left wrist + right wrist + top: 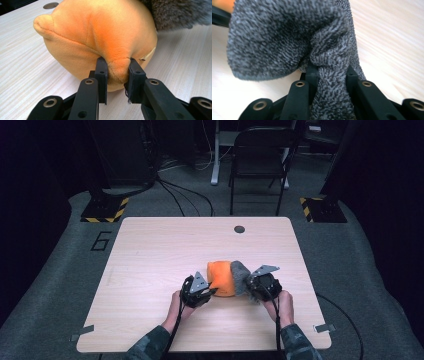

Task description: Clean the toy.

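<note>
Fingers of our left gripper (117, 75) pinch the soft orange plush pillow (100, 37) on the pale wooden surface (160, 250); our right gripper (329, 75) pinches the grey fuzzy cover (287, 37). We judge pulling apart comes next.

On the table (150, 250), the plush cushion (221, 278) lies left of the fuzzy cloth (240, 272), touching it, between my left gripper (209, 293) and right gripper (251, 286).

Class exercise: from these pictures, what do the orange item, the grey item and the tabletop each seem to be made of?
Orange item: probably short-pile plush; a velvety matte nap, a stitched seam, and it bunches softly between the left gripper jaws.
Grey item: looks like looped terry or knit cloth, folding limply in the right gripper.
Tabletop: pale wood-grain, likely laminate; smooth, matte.
</note>
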`<state>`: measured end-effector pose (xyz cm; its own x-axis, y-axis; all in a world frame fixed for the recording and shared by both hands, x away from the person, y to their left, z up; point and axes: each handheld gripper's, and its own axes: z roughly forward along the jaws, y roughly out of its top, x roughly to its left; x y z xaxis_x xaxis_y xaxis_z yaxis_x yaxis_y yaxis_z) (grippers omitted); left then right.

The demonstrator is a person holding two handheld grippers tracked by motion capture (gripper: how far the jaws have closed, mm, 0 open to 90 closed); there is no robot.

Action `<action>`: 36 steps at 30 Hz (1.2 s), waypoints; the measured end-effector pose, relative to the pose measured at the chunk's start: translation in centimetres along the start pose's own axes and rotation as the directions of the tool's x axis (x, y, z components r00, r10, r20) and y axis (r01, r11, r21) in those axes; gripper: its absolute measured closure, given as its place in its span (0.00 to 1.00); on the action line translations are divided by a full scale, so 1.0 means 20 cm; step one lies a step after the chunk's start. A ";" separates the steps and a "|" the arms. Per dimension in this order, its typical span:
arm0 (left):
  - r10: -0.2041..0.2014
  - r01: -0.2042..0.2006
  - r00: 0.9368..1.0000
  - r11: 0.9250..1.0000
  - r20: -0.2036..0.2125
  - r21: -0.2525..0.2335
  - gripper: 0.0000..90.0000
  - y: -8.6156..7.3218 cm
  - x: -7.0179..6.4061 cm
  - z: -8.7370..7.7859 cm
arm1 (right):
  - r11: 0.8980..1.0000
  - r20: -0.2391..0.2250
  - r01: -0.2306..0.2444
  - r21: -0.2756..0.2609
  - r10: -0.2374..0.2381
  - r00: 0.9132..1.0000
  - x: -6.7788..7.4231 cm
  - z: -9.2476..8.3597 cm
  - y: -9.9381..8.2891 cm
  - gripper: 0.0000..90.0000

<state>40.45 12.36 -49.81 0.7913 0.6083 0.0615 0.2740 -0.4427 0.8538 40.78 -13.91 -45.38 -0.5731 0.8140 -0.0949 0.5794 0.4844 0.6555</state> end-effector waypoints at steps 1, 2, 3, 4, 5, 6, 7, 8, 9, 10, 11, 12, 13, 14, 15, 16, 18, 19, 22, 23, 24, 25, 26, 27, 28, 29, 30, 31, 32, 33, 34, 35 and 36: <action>-0.003 0.003 1.000 1.000 0.001 0.000 0.82 0.00 0.00 0.00 | 1.000 0.015 -0.020 0.010 0.020 1.000 -0.03 0.01 -0.02 0.81; -0.004 0.004 1.000 1.000 -0.001 0.000 0.82 0.00 0.00 0.00 | 0.999 0.022 -0.044 0.025 0.043 0.999 -0.07 0.03 -0.04 0.82; -0.007 0.007 1.000 1.000 -0.003 0.000 0.82 0.00 0.00 0.00 | 0.997 0.030 -0.069 0.046 0.068 0.997 -0.10 0.04 -0.07 0.82; -0.004 0.004 1.000 1.000 -0.003 0.000 0.82 0.00 0.01 0.00 | 0.994 0.036 -0.091 0.059 0.089 0.995 -0.13 0.06 -0.09 0.82; -0.005 0.005 1.000 1.000 -0.003 -0.001 0.82 0.00 0.01 0.00 | 0.992 0.046 -0.105 0.072 0.102 0.994 -0.16 0.07 -0.10 0.82; -0.004 0.004 1.000 1.000 -0.004 0.000 0.82 0.00 0.01 0.00 | 0.988 0.050 -0.130 0.080 0.126 0.991 -0.18 0.08 -0.11 0.82; -0.003 0.003 1.000 1.000 -0.004 0.001 0.82 0.00 0.01 0.00 | 0.989 0.053 -0.134 0.070 0.131 0.990 -0.20 0.08 -0.12 0.82; -0.006 0.006 1.000 1.000 -0.005 0.001 0.82 0.00 0.00 0.00 | 0.987 0.057 -0.149 0.058 0.146 0.988 -0.22 0.06 -0.12 0.82; -0.004 0.004 1.000 1.000 -0.005 0.001 0.82 0.00 0.00 0.00 | 0.986 0.061 -0.160 0.040 0.157 0.986 -0.22 0.03 -0.11 0.82; -0.004 0.004 1.000 1.000 -0.005 0.000 0.82 0.00 0.00 0.00 | 0.987 0.061 -0.162 0.009 0.161 0.985 -0.22 -0.01 -0.09 0.82; -0.006 0.006 1.000 1.000 -0.005 0.000 0.82 0.00 0.00 0.00 | 0.987 0.051 -0.159 -0.025 0.160 0.986 -0.21 -0.05 -0.06 0.82; -0.004 0.004 1.000 1.000 -0.004 0.000 0.82 0.00 0.00 0.00 | 0.986 0.037 -0.158 -0.055 0.160 0.986 -0.19 -0.09 -0.03 0.82; -0.004 0.004 1.000 1.000 -0.004 0.000 0.82 0.00 0.00 0.00 | 0.984 0.025 -0.154 -0.086 0.157 0.987 -0.17 -0.13 0.01 0.82; -0.007 0.007 1.000 1.000 -0.005 0.000 0.82 0.00 0.00 0.00 | 0.987 0.012 -0.119 -0.111 0.121 0.993 -0.14 -0.17 0.04 0.82; -0.008 0.008 1.000 1.000 -0.006 0.000 0.82 0.00 0.00 0.00 | 0.986 0.005 -0.098 -0.134 0.099 0.995 -0.10 -0.19 0.08 0.83; -0.008 0.008 1.000 1.000 -0.006 -0.001 0.82 0.00 0.00 0.00 | 0.986 -0.002 -0.082 -0.143 0.082 0.997 -0.05 -0.19 0.11 0.82; -0.006 0.006 1.000 1.000 -0.006 0.000 0.82 0.00 0.00 0.00 | 0.988 -0.011 -0.042 -0.149 0.041 0.999 0.02 -0.17 0.15 0.83; -0.006 0.006 1.000 1.000 -0.006 0.000 0.82 0.00 0.00 0.00 | 0.989 -0.008 -0.041 -0.145 0.040 0.999 0.05 -0.15 0.17 0.83; -0.003 0.003 1.000 1.000 -0.004 0.002 0.82 -0.01 0.00 0.00 | 0.995 -0.005 -0.015 -0.102 0.014 1.000 0.08 -0.05 0.17 0.83; -0.001 0.001 1.000 1.000 -0.003 0.002 0.82 -0.01 0.00 0.00 | 0.996 -0.004 -0.021 -0.087 0.021 1.000 0.08 -0.03 0.16 0.83; -0.006 0.006 1.000 1.000 0.000 0.000 0.81 -0.01 0.00 0.00 | 0.997 -0.005 -0.020 -0.081 0.020 1.000 0.08 -0.01 0.16 0.83; -0.007 0.007 1.000 1.000 0.002 -0.003 0.81 -0.01 0.00 0.00 | 0.997 -0.008 -0.027 -0.078 0.026 1.000 0.08 0.01 0.15 0.84; 0.001 -0.001 1.000 1.000 0.002 -0.002 0.80 -0.01 0.00 0.00 | 0.997 -0.012 -0.029 -0.074 0.028 1.000 0.07 0.02 0.14 0.84; 0.003 -0.003 1.000 1.000 0.004 -0.005 0.79 -0.01 0.00 0.00 | 0.997 -0.011 -0.029 -0.071 0.028 1.000 0.07 0.02 0.14 0.84; 0.000 0.000 1.000 1.000 0.002 -0.006 0.75 -0.01 0.00 0.00 | 0.997 -0.010 -0.023 -0.073 0.022 1.000 0.07 0.02 0.14 0.84; -0.004 0.004 1.000 1.000 -0.003 -0.011 0.69 -0.01 0.00 -0.01 | 0.997 -0.006 -0.011 -0.074 0.011 1.000 0.06 0.03 0.14 0.84; -0.009 0.009 1.000 1.000 -0.002 -0.020 0.63 -0.01 0.00 -0.01 | 0.997 -0.006 -0.010 -0.073 0.010 1.000 0.06 0.03 0.14 0.84; -0.015 0.014 1.000 1.000 -0.007 -0.025 0.57 -0.01 0.00 -0.02 | 0.997 -0.004 -0.015 -0.070 0.015 1.000 0.07 0.03 0.14 0.84; -0.016 0.015 1.000 0.999 -0.016 -0.031 0.50 -0.01 0.00 -0.03 | 0.997 -0.004 -0.021 -0.069 0.020 1.000 0.07 0.03 0.14 0.84; -0.014 0.013 1.000 0.999 -0.020 -0.036 0.44 -0.01 0.00 -0.04 | 0.997 -0.009 -0.023 -0.068 0.022 1.000 0.06 0.03 0.14 0.84; -0.008 0.007 1.000 0.999 -0.030 -0.038 0.40 -0.01 0.00 -0.05 | 0.997 -0.008 -0.021 -0.068 0.021 1.000 0.06 0.03 0.14 0.84; -0.004 0.003 0.999 0.999 -0.038 -0.033 0.34 -0.02 0.00 -0.05 | 0.998 -0.006 -0.019 -0.067 0.019 1.000 0.07 0.03 0.14 0.84; 0.009 -0.010 0.999 1.000 -0.041 -0.026 0.31 -0.02 0.00 -0.06 | 0.997 -0.005 -0.015 -0.070 0.015 1.000 0.06 0.03 0.14 0.84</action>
<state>39.71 13.36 -49.63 0.7707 0.6307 0.0904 0.2514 -0.4313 0.8665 41.98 -11.33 -44.11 -0.5674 0.8194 -0.0813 0.5461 0.4484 0.7076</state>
